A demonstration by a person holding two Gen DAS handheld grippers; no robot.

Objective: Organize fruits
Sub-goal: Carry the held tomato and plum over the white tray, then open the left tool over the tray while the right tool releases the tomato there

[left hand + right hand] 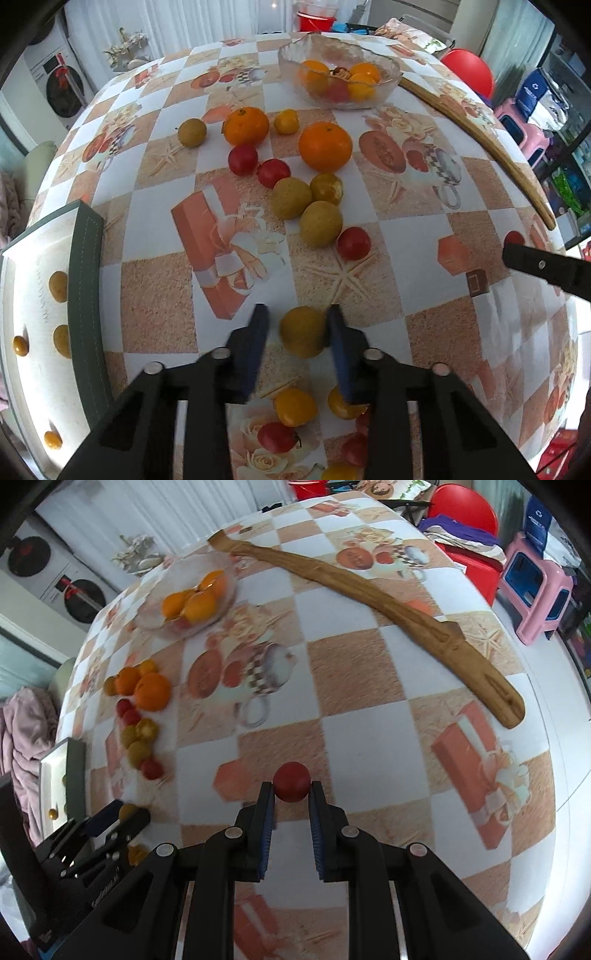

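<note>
My left gripper (pixel 297 317) is open around a yellow-green plum (pixel 303 331) on the table; its jaws stand on both sides without clear contact. My right gripper (pixel 291 788) is shut on a red cherry tomato (pixel 291 781) at its fingertips. Loose fruit lies mid-table: two oranges (pixel 325 146), red tomatoes (pixel 242 159), yellow-green plums (pixel 320 223). A glass bowl (pixel 384 92) at the back holds oranges and tomatoes; it also shows in the right wrist view (pixel 147 618). More small tomatoes (pixel 294 406) lie under the left gripper.
A white tray with a dark green rim (pixel 85 266) at the left holds several small yellow fruits. A long wooden piece (pixel 369 594) lies across the table's right side. A red chair (pixel 463 504) and a pink stool (pixel 535 590) stand beyond the table.
</note>
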